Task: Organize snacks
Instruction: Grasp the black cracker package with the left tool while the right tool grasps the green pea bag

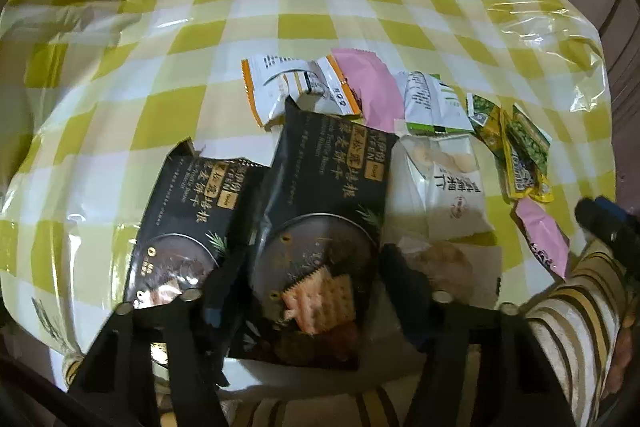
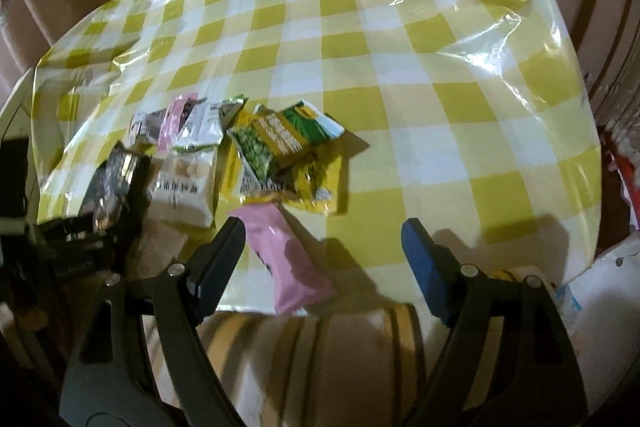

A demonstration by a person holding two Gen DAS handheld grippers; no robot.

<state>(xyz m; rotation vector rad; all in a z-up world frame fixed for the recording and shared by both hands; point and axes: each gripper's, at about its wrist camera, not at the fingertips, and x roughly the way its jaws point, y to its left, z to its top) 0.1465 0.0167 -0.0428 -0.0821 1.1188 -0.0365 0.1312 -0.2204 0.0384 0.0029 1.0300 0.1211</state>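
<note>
Closest to the person, the left claw [image 1: 308, 301] stands with its fingers apart over the larger black cracker packet with gold lettering [image 1: 320, 219], the packet lying flat between them with no visible pinch, so I judge the grab is only being lined up. A second, smaller black cracker packet [image 1: 188, 219] lies just beside it to the left, their edges touching or overlapping. The right claw [image 2: 322, 243] is also spread wide, empty, its black left finger just beside the pink plastic snack wrapper [image 2: 290, 267] at the near edge of the yellow-and-white checked tabletop [image 2: 400, 75]. Behind that sits a white pouch of small round biscuits [image 2: 182, 187], then the heap of yellow-green pea snack packets [image 2: 276, 155], and farther back an orange-trimmed white sachet [image 1: 296, 83]. The sorting looks barely begun: everything is in one cluster. Next, I'd guess, each claw must drop and close on one flat, slippery wrapper without dragging its neighbours.
</note>
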